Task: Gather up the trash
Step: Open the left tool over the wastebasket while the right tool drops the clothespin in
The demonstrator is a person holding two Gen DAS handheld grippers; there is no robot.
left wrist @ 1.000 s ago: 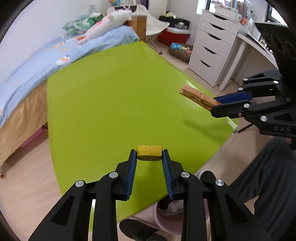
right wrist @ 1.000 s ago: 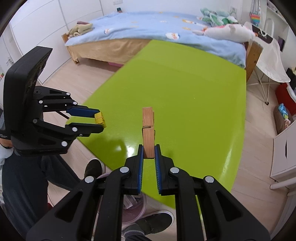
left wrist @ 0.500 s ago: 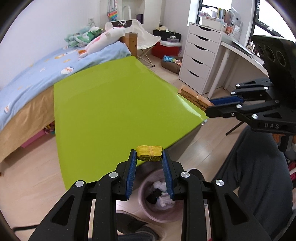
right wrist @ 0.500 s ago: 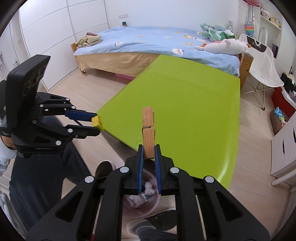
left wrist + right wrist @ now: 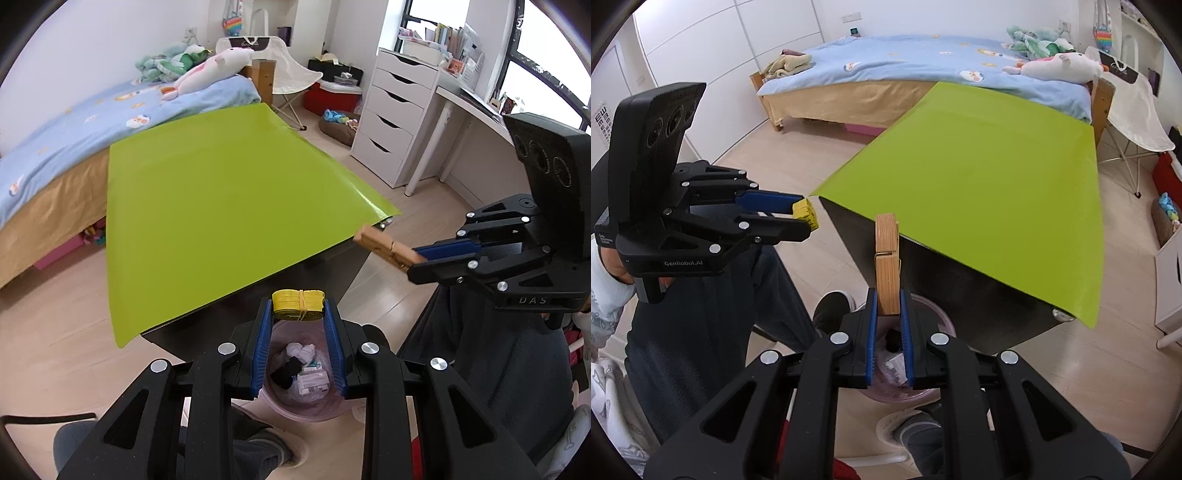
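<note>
A bedroom with a blue-quilted bed (image 5: 923,59) and white drawers (image 5: 391,122); in front of them stands a counter covered by a glossy lime-green sheet (image 5: 221,199), with nothing on the green top. Below its near edge sits a translucent pink waste bin (image 5: 306,402) on the wooden floor, already holding crumpled scraps. The left tool (image 5: 298,308) is clenched on a small yellow bundle tied with a rubber band (image 5: 298,300), almost straight above the bin's mouth. The right tool (image 5: 887,306) is clamped on a wooden clothespin (image 5: 887,258), whose long axis runs forward in line with the fingers; the bin lies just beneath it too. Both loads look ready to drop, the left one better centred.
</note>
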